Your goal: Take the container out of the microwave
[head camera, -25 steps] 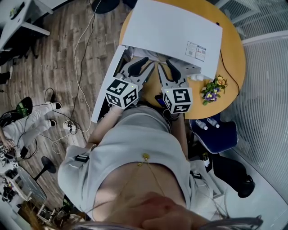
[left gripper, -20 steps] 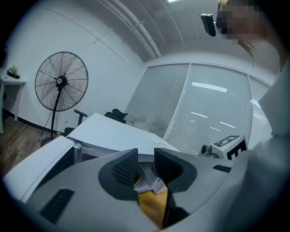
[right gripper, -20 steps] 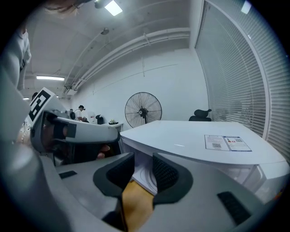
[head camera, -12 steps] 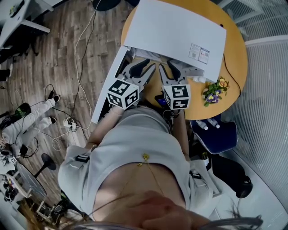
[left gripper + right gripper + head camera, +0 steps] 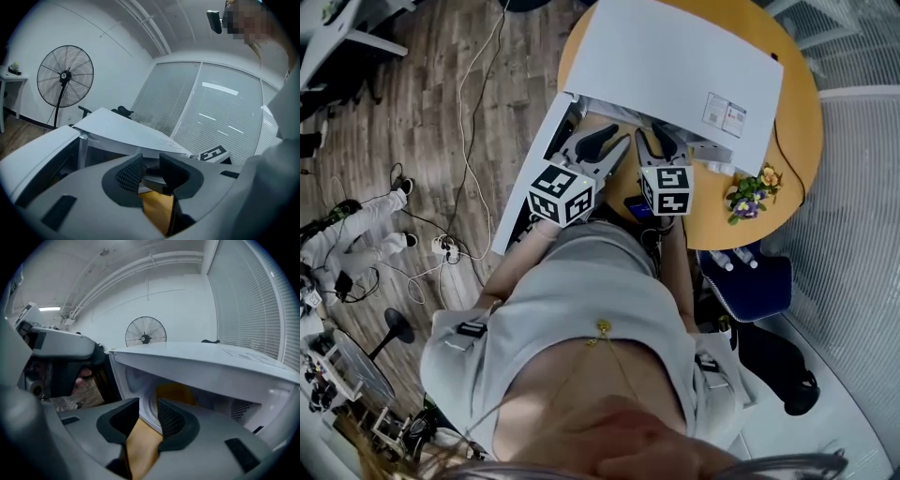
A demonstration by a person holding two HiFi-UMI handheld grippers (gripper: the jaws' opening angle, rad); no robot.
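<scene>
We hold both grippers at the mouth of the microwave point(image 5: 675, 66) on the table point(image 5: 797, 131). Its door point(image 5: 525, 187) stands open at 9 o'clock. The left gripper point(image 5: 151, 169) has its jaws slightly apart, pinching nothing, and so does the right gripper point(image 5: 148, 414). The container point(image 5: 177, 392), a dim yellowish shape, sits inside the microwave, at 12 o'clock from the right jaws.

The microwave point(image 5: 675, 66) is showing plain white, the worktop point(image 5: 795, 122) is showing orange-yellow, the floor point(image 5: 422, 103) brown wood grain.
</scene>
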